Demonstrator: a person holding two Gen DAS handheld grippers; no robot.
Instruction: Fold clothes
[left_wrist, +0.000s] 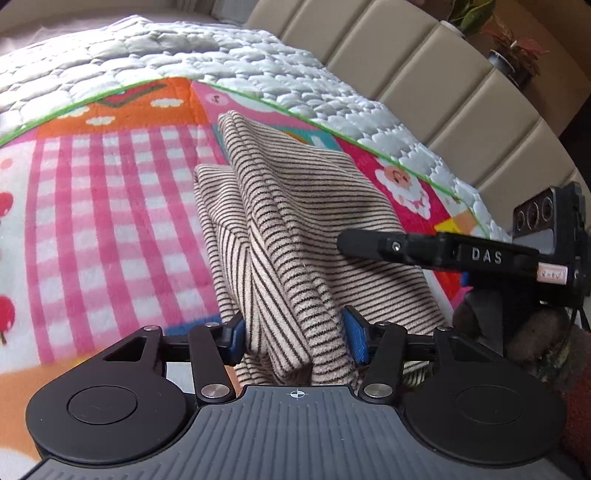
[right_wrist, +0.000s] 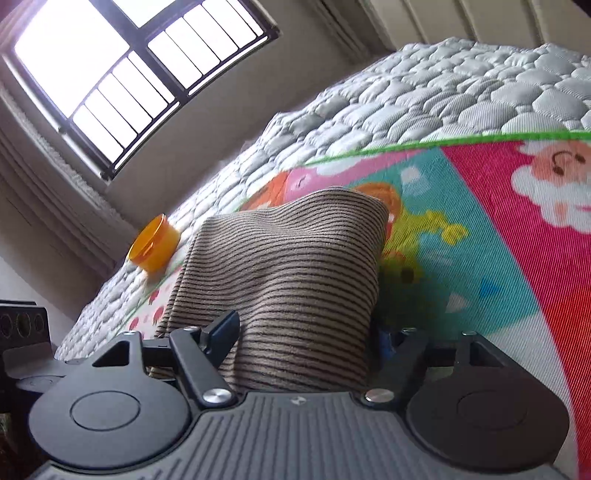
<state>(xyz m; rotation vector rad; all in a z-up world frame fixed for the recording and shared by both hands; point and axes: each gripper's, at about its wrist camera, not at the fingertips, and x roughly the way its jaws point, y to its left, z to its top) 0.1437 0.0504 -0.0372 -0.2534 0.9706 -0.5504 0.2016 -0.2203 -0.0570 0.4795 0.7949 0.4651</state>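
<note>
1. My left gripper (left_wrist: 295, 339) has its blue pads pinching a bunched fold of the striped garment (left_wrist: 295, 206), which lies on the blanket (left_wrist: 110, 206).
2. My right gripper (right_wrist: 306, 336) has cloth running between its jaws; one finger is hidden, so I cannot tell how tight they are.
3. Risk, as I judge it: the thick bunch may slip from the pads, or layers may shift and skew the fold.
4. An orange cup (right_wrist: 153, 245) sits on the mattress (right_wrist: 406, 92) just beyond the garment; a wide sweep could knock it over.
</note>
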